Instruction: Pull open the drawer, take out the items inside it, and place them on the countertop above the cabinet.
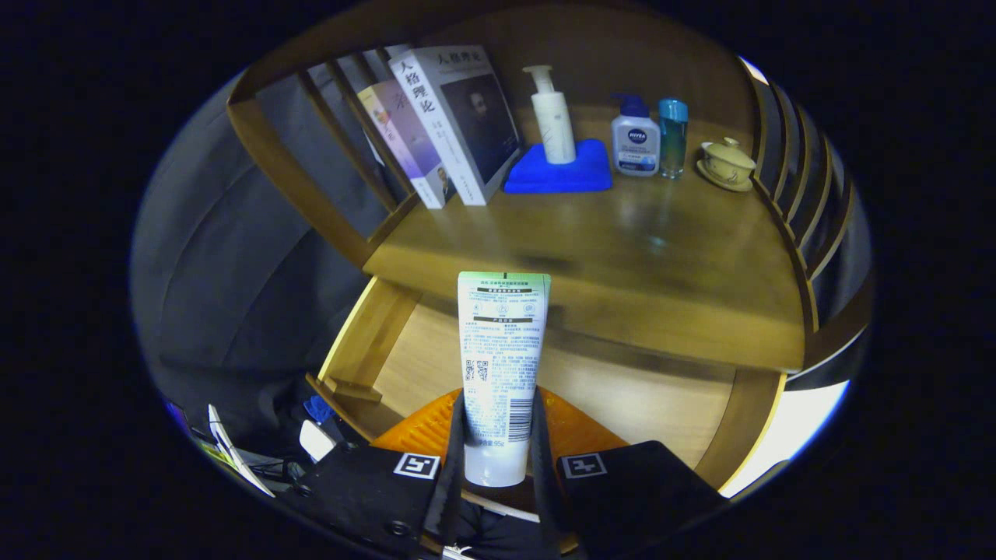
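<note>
Above the open drawer (545, 389), the claw (498, 451) clamps the tube (502, 365) near its cap; light, squashy, likely slippery.

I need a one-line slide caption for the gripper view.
Gripper shut on a tube, held above the open drawer, below the countertop.

The white pump bottle with a blue cap (635, 142) on the counter (622, 241) bears the brand NIVEA; the tube (498, 373) pinched between the fingers (496, 447) carries a barcode, a QR code and dense small print, ending in what seems to be "95g"; the upright book (459, 117) shows large Chinese title characters.
</note>
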The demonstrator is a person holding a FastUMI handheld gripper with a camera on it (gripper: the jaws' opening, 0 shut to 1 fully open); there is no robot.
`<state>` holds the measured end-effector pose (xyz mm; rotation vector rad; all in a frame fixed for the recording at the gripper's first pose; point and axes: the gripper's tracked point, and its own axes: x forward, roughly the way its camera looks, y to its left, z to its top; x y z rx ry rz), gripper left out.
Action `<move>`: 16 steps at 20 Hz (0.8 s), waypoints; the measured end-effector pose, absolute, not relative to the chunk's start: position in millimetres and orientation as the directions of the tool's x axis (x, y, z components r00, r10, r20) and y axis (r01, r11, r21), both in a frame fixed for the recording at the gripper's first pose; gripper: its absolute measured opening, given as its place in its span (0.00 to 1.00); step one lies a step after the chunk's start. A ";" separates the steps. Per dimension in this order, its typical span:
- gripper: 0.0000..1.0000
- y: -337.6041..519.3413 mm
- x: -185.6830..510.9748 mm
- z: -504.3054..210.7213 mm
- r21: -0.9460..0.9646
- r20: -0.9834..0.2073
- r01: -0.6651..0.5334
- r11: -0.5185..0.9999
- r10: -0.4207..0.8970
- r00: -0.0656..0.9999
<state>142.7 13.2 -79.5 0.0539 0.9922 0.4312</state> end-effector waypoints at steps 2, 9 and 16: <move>0.42 9.3 165.6 -69.7 0.248 -0.789 -0.295 0.923 0.369 0.492; 0.42 -11.4 238.8 -60.1 0.246 -0.780 -0.165 0.955 0.296 0.552; 0.42 -18.4 289.9 -78.7 0.295 -0.783 -0.042 0.955 0.267 0.562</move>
